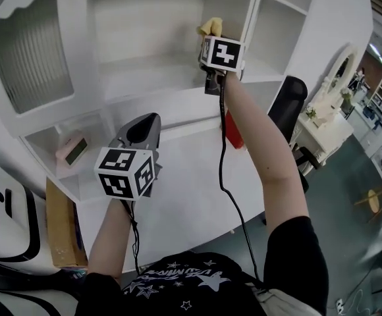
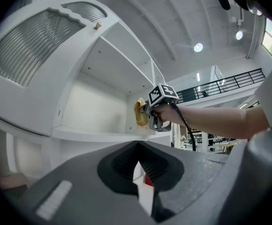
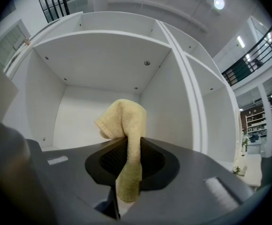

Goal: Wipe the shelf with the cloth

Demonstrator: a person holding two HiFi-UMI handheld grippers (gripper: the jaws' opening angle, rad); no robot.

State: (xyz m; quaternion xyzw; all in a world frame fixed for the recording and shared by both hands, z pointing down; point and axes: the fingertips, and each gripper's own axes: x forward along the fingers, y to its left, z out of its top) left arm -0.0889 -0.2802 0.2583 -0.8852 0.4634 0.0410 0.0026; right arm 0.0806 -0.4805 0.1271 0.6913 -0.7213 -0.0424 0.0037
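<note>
Up inside the shelf (image 3: 89,111), the right gripper (image 3: 126,149) pinches the cloth (image 3: 122,118), which pokes above its jaws.

Pale yellow cloth (image 3: 127,130) against an all-white shelf (image 3: 103,62).

The wide middle compartment of the white wooden shelf (image 1: 145,71) is open-fronted, its board bare from side to side. A white upright divider (image 1: 253,25) bounds its right end, just beside the right gripper (image 1: 211,37), whose jaws pinch a yellow terry cloth (image 3: 126,125). To the left, a ribbed-glass door (image 1: 29,51) closes the neighbouring bay. A pink clock (image 1: 72,151) fills the low cubby.
</note>
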